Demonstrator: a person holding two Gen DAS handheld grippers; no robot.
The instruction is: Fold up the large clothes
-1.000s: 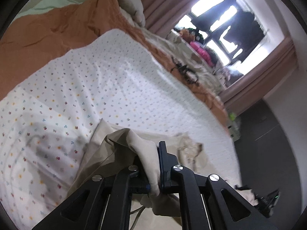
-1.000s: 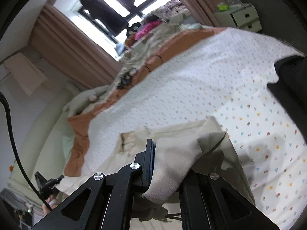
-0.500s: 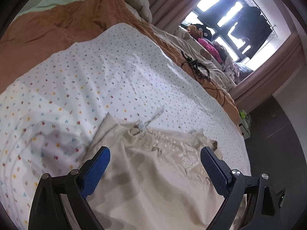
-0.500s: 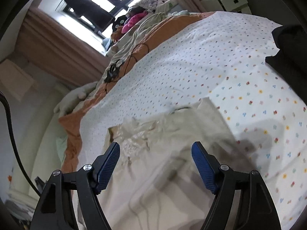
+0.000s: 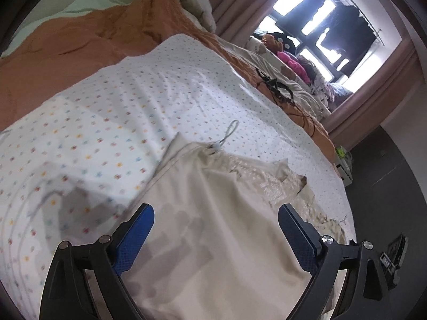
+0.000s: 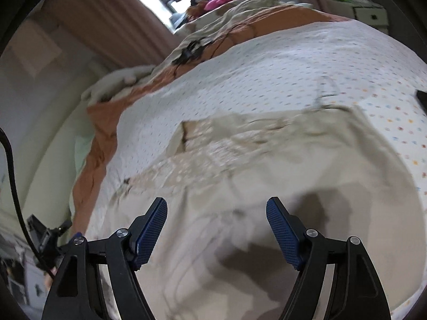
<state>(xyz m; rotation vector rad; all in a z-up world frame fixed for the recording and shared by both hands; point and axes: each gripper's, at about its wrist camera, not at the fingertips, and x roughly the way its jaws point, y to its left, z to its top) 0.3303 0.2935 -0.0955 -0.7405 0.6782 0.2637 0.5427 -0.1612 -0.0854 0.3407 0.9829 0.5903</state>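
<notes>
On the bed (image 5: 112, 122), over its dotted white sheet, the beige garment (image 5: 213, 240) lies spread flat. Left claw (image 5: 214, 224) and right claw (image 6: 216, 214) hover above its near portion, jaws spread wide, nothing gripped. A drawstring loop (image 5: 229, 133) extends past the garment's far edge.

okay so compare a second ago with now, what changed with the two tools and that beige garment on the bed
Both tools let go. A second ago each was clamped on a bunched fold of the beige garment; now the left tool and right tool stand open with nothing between their pads, and the garment lies spread flat on the dotted sheet. The orange blanket and the sheet stayed as they were.
</notes>
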